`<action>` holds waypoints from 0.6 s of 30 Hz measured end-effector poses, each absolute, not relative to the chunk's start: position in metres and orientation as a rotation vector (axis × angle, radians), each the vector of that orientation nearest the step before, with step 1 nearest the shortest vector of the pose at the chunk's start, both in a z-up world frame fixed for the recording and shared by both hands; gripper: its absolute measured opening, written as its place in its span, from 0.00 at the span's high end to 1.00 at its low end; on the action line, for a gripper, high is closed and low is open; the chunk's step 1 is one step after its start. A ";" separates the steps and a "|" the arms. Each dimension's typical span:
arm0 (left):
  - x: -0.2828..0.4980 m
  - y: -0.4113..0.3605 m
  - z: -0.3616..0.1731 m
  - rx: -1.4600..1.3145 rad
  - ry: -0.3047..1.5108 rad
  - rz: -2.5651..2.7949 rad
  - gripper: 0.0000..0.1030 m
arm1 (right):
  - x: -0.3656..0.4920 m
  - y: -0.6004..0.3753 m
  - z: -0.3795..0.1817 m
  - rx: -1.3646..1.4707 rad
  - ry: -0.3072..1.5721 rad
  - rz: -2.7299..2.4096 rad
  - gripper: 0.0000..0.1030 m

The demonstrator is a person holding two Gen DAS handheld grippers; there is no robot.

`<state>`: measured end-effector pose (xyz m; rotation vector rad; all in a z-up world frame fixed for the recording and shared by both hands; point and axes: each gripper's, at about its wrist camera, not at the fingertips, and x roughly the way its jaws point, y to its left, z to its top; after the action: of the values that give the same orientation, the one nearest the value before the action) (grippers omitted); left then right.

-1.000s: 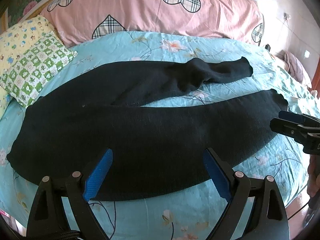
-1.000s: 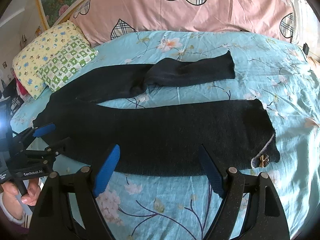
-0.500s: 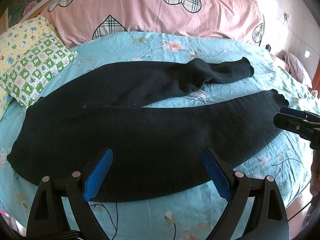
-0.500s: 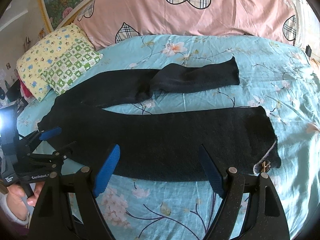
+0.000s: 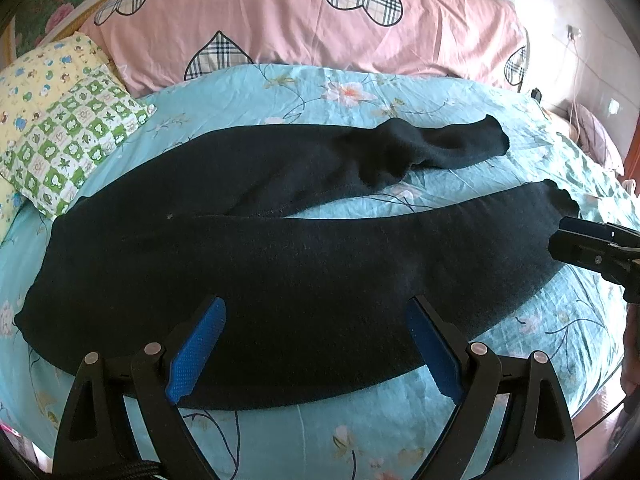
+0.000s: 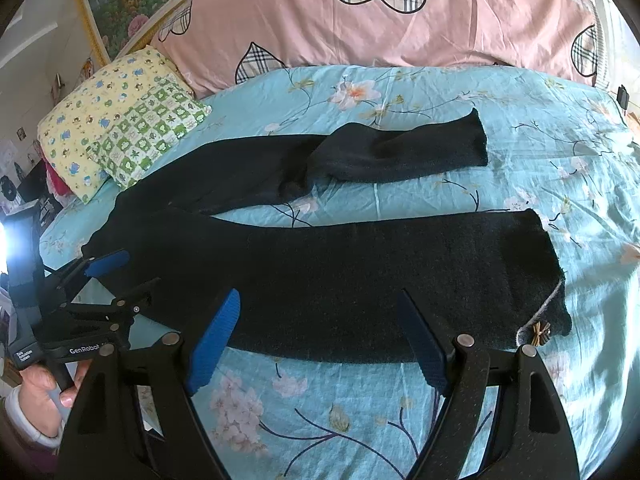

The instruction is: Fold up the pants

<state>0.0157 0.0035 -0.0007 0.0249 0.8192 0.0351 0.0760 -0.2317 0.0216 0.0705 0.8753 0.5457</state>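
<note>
Black pants (image 5: 280,264) lie spread across the blue floral bed, legs apart in a V. The waist is at the left and both cuffs point right. The far leg (image 6: 400,152) is rumpled at the knee. The near leg (image 6: 400,272) lies flat, with a small bow trim at its cuff corner. My left gripper (image 5: 316,344) is open and empty, hovering over the near edge by the waist. My right gripper (image 6: 318,336) is open and empty over the near leg's front edge. It also shows in the left wrist view (image 5: 576,244) at the near cuff.
A long pink pillow (image 5: 304,20) with plaid hearts runs along the back. A yellow pillow and a green checked pillow (image 5: 68,140) lie at the left by the waist. The blue floral sheet (image 6: 400,408) shows in front of the pants.
The right gripper has drawn slightly back and up from the bed, so the pants sit lower in its view. The left gripper has hardly moved. The pants lie as before.
</note>
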 end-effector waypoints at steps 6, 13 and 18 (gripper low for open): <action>0.016 0.004 -0.001 0.024 0.819 0.032 0.10 | 0.076 -0.231 0.022 0.070 0.876 0.545 0.21; 0.015 0.003 0.000 0.038 0.817 0.031 0.10 | 0.076 -0.230 0.023 0.072 0.875 0.548 0.21; 0.016 0.003 0.001 0.040 0.814 0.030 0.10 | 0.076 -0.230 0.023 0.072 0.875 0.548 0.21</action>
<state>0.0159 0.0030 0.0009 0.0401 0.8141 0.0300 0.0757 -0.2304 0.0231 0.0719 0.8746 0.5482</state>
